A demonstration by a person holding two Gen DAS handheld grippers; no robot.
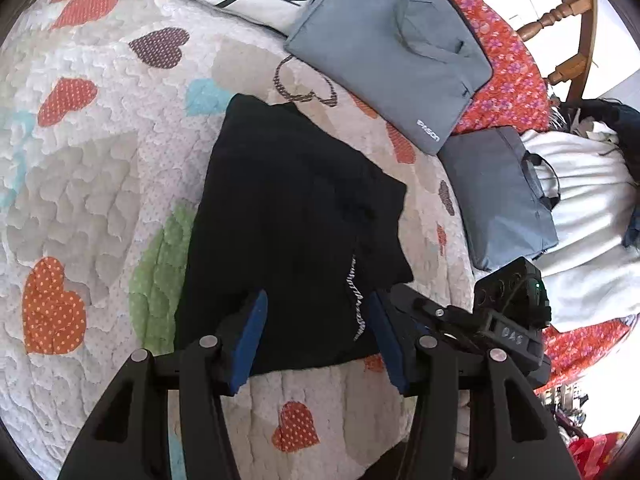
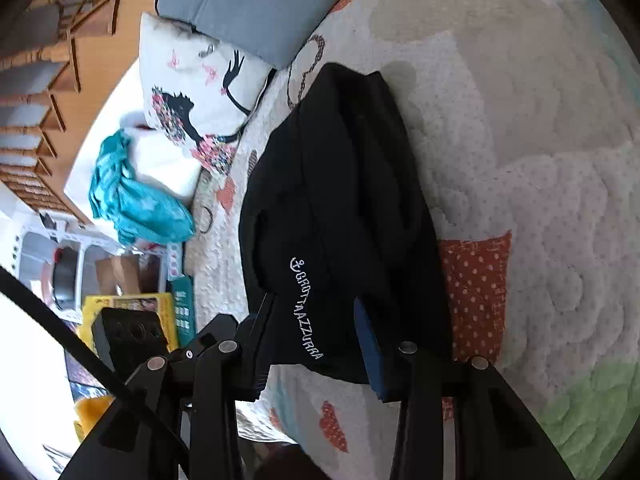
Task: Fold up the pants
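black pants (image 1: 296,216) lie folded into a compact stack on the quilted heart-print bedspread (image 1: 100,160), roughly mid-bed. same pants (image 2: 340,216) in the right wrist view, white lettering "grottaazzurra" on the near part.

left gripper (image 1: 318,336): jaws apart, blue pads (image 1: 250,344) wide open. near edge of the pants sits between the two pads in the picture, a white stitched seam running down just inside the right-hand pad. cannot tell if either pad touches the cloth; nothing clamped.

right gripper (image 2: 314,344): jaws apart too. the near hem of the pants with the lettering falls in the gap between the fingers (image 2: 372,352). fabric looks slack, not pinched; contact with the pads unclear.

the other gripper's black body shows at the edge of each wrist view, so both sit close together at the near edge of the stack.

around the pants: grey laptop bag (image 1: 392,48) beyond the far corner, not touching. second grey bag (image 1: 500,196) to the right near the bed edge, apart from the pants. white printed pillow (image 2: 192,92) at the head end, next to the grey bag. teal cloth (image 2: 132,196) crumpled off the bed side. red floral fabric (image 1: 504,68) under the first bag's far side. wooden chair (image 1: 560,12) in the background.
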